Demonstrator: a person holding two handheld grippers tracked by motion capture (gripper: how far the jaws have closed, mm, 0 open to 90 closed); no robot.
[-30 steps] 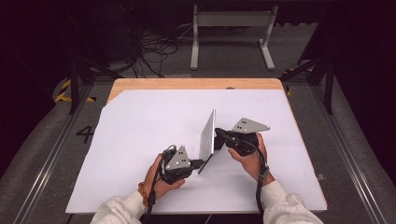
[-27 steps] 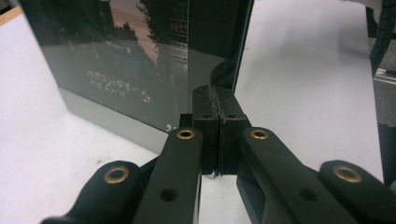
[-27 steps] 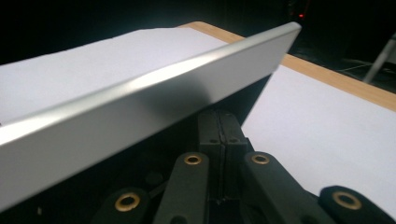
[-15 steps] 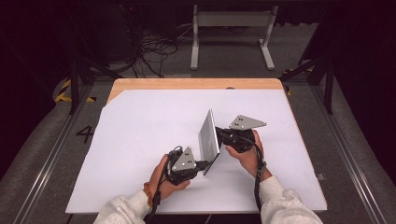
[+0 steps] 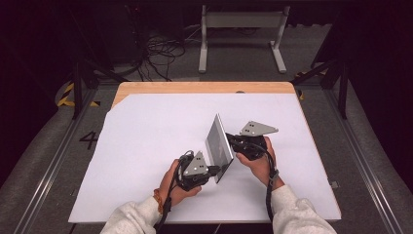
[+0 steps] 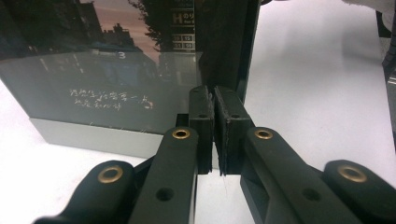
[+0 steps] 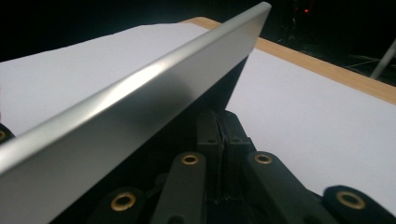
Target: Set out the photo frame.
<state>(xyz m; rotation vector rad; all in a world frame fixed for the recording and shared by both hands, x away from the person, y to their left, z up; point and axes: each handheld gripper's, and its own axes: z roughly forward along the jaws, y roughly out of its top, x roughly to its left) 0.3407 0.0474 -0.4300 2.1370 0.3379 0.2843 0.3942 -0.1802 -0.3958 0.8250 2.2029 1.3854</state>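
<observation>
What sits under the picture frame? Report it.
The frame is tilted on its lower edge over the white sheet covering the table. Nothing else shows beneath it. The left hand-held gripper and right hand-held gripper hide its lower corner and back.

- Picture frame (image 5: pixel 219 146): flat, rectangular, silver-grey border; stands tilted on edge above the white table sheet, between the two hands.
- Front (image 6: pixel 100 65): dusk street photo with pale handwritten script.
- Rim (image 7: pixel 140 86): smooth brushed metal.
</observation>
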